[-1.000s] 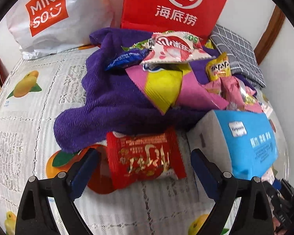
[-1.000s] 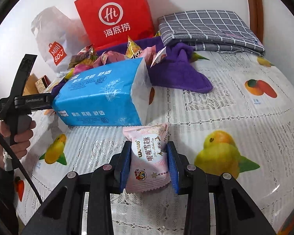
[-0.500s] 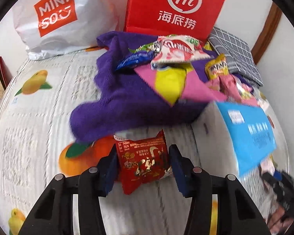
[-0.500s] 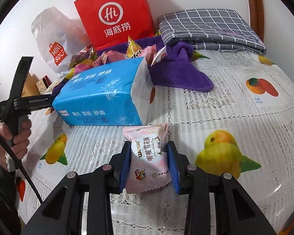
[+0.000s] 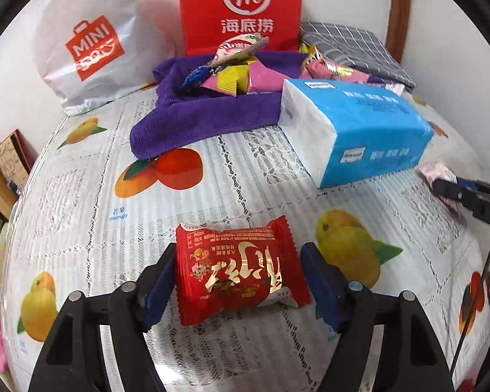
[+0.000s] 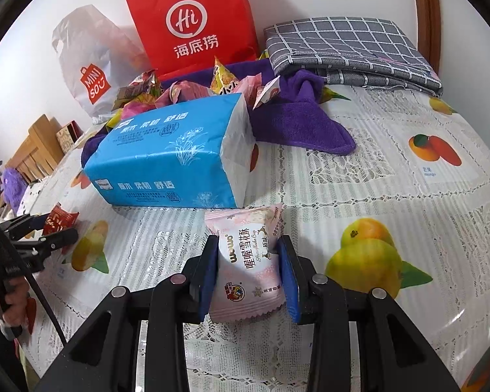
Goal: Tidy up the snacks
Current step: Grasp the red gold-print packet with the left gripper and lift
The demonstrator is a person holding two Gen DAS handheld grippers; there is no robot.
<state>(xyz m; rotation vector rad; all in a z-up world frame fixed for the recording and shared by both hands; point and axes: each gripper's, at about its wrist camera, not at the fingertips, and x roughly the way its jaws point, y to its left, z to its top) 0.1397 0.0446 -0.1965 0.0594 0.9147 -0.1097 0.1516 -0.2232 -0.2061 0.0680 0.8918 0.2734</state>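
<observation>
A red snack packet (image 5: 238, 274) lies flat on the fruit-print tablecloth (image 5: 81, 202) between the fingers of my left gripper (image 5: 238, 251). The jaws are opening, and a gap shows at the right pad. My right gripper (image 6: 247, 241) is shut on a pink snack packet (image 6: 248, 261) and holds it just in front of the blue tissue pack (image 6: 166, 150). More snack packets (image 5: 232, 75) are heaped on a purple towel (image 5: 186, 124) at the back. In the right wrist view the left gripper (image 6: 45, 228) and its red packet (image 6: 57, 222) sit at the far left.
The blue tissue pack (image 5: 369, 130) lies between the two grippers. A red paper bag (image 5: 241, 9) and a white Miniso bag (image 5: 91, 49) stand against the wall. A folded grey checked cloth (image 6: 349, 45) lies at the back right. Wooden furniture (image 6: 36, 150) stands past the left edge.
My left gripper closed on the red packet, drew it away from the purple towel to the near cloth, and its jaws have now widened again. The right gripper kept still with the pink packet.
</observation>
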